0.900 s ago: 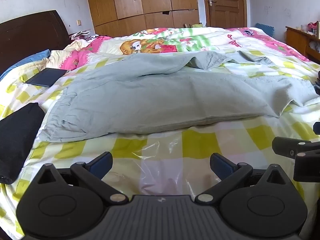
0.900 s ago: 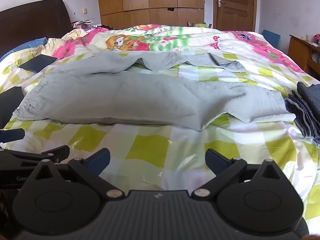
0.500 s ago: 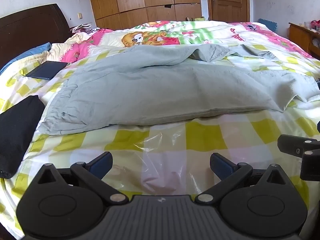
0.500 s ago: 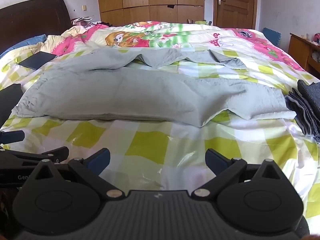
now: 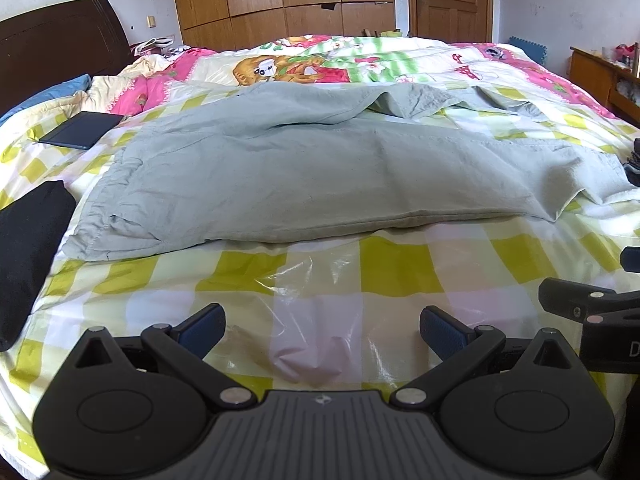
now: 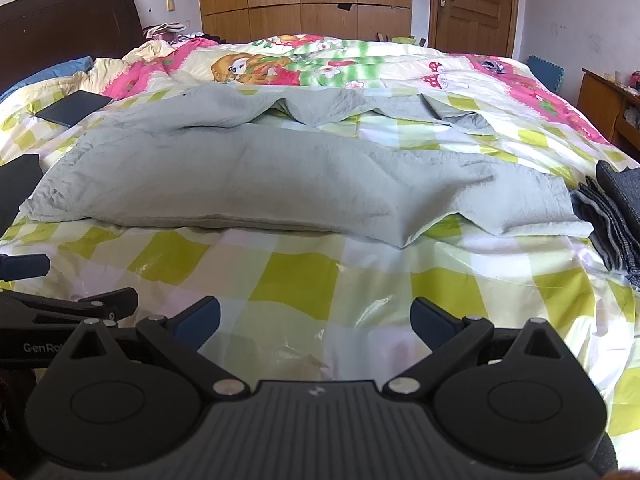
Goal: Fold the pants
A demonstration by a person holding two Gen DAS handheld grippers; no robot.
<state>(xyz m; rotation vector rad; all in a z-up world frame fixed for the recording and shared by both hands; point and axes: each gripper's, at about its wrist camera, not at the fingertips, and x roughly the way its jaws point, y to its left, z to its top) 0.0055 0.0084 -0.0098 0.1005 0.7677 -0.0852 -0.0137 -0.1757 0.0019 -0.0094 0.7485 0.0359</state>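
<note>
Both grippers, left (image 5: 320,330) and right (image 6: 316,320), are hovering with fingers spread, gripping nothing. Pants (image 5: 320,176) are lying flat across the bed (image 5: 360,272), legs apart, far leg rumpled. Folding is looking barely started: every fold remaining.

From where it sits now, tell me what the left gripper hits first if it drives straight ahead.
Probably the near long edge of the grey pants. The left gripper, jaws open and empty, points across a bare strip of checkered plastic sheet toward that edge. If it is angled downward, it would touch the sheet first; depth is unclear.
</note>
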